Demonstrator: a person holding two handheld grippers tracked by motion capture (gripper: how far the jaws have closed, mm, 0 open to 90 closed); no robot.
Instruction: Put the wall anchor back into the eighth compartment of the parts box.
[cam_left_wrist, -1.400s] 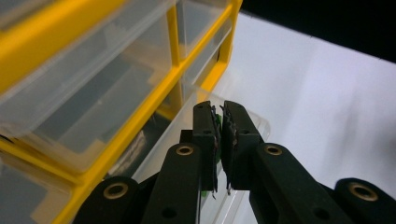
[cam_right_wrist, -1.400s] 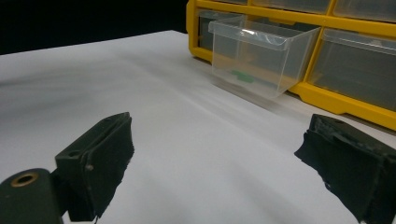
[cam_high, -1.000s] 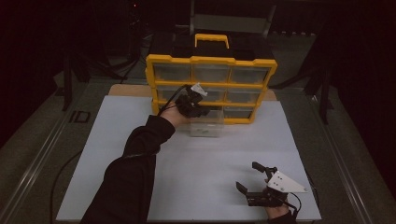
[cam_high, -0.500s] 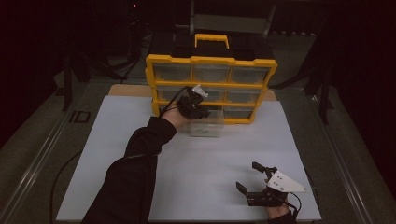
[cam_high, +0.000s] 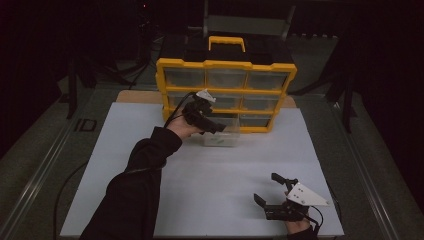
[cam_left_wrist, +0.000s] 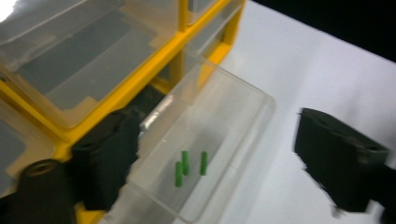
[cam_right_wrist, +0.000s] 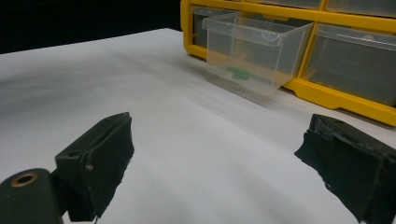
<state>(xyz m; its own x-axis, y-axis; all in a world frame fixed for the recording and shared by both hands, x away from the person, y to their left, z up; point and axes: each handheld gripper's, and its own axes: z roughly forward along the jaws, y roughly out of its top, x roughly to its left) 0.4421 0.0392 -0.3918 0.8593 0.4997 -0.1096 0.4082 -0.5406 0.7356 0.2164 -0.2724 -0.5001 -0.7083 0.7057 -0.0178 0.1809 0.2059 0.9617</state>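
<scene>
My left gripper (cam_high: 216, 127) hangs over the clear drawer (cam_high: 221, 136), which is pulled out of the bottom row of the yellow cabinet (cam_high: 226, 65) and juts onto the white table (cam_high: 215, 175). Its jaws have just been opening, and they now stand wide apart with nothing pressed between the pads. In the left gripper view the drawer (cam_left_wrist: 205, 144) lies below and between the two jaws: one jaw sits close against the drawer's side next to the cabinet's yellow frame (cam_left_wrist: 135, 79), the other stands out over the bare table (cam_left_wrist: 303, 70), apart from the drawer's outer rim. Whether the near jaw actually touches the plastic wall I cannot tell. Three small green pegs (cam_left_wrist: 189, 165) lie together on the drawer's floor, about midway between my jaws and lower down.

My right gripper (cam_high: 275, 195) rests low at the near right part of the table, well apart from the drawer and the cabinet. Its jaws are spread wide too, empty, with only white tabletop (cam_right_wrist: 187, 140) between them. From that gripper's view the drawer (cam_right_wrist: 254, 49) stands farther off, sticking out of the cabinet (cam_right_wrist: 327, 95), with the green pegs (cam_right_wrist: 239, 72) showing through its clear front wall.
</scene>
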